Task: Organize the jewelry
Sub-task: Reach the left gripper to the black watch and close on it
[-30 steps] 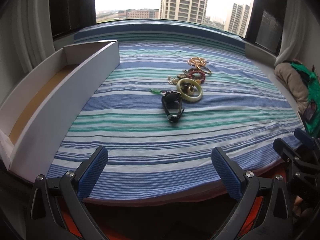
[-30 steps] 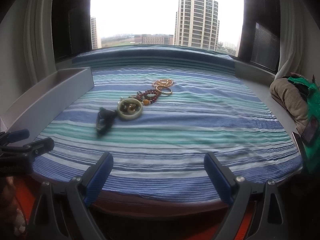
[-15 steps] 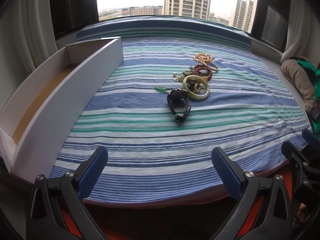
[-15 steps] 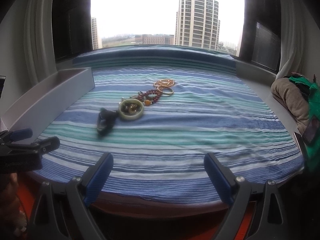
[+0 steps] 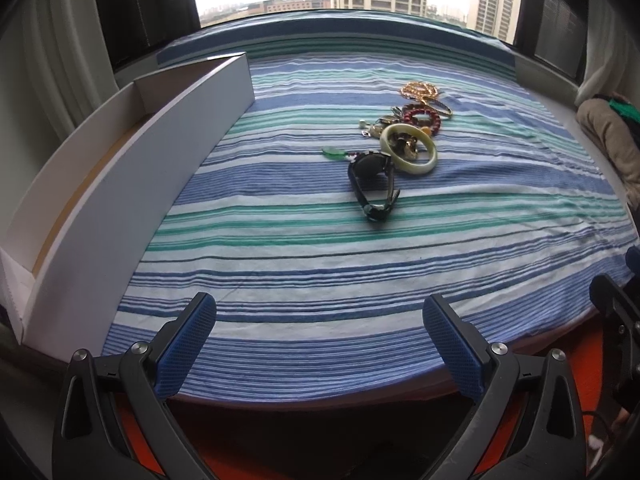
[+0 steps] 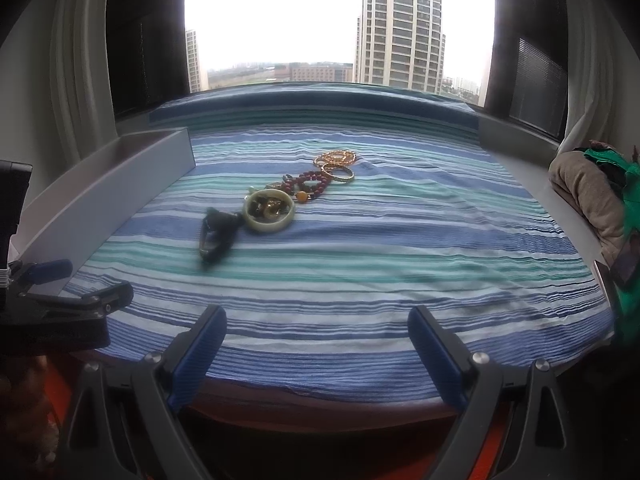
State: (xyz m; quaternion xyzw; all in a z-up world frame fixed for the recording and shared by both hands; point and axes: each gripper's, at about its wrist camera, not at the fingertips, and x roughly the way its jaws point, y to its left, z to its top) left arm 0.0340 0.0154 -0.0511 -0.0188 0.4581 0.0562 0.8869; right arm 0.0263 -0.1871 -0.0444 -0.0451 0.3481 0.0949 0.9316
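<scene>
At the left of the left wrist view, an open white box (image 5: 132, 184) is set along the edge of the striped sheet (image 5: 320, 264), presumably to receive sorted pieces. Right of centre, the jewelry (image 5: 400, 140) is gathered in 1 cluster: a black watch (image 5: 374, 184), a pale jade bangle (image 5: 408, 149), red beads (image 5: 422, 117) and gold chains (image 5: 420, 91). Both the left tongs (image 5: 320, 344) and right tongs (image 6: 318, 344) are seen released and empty, well apart from the cluster.

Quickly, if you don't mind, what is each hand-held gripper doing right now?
Left hand-held gripper: open, holding nothing.
Right hand-held gripper: open, holding nothing.
</scene>
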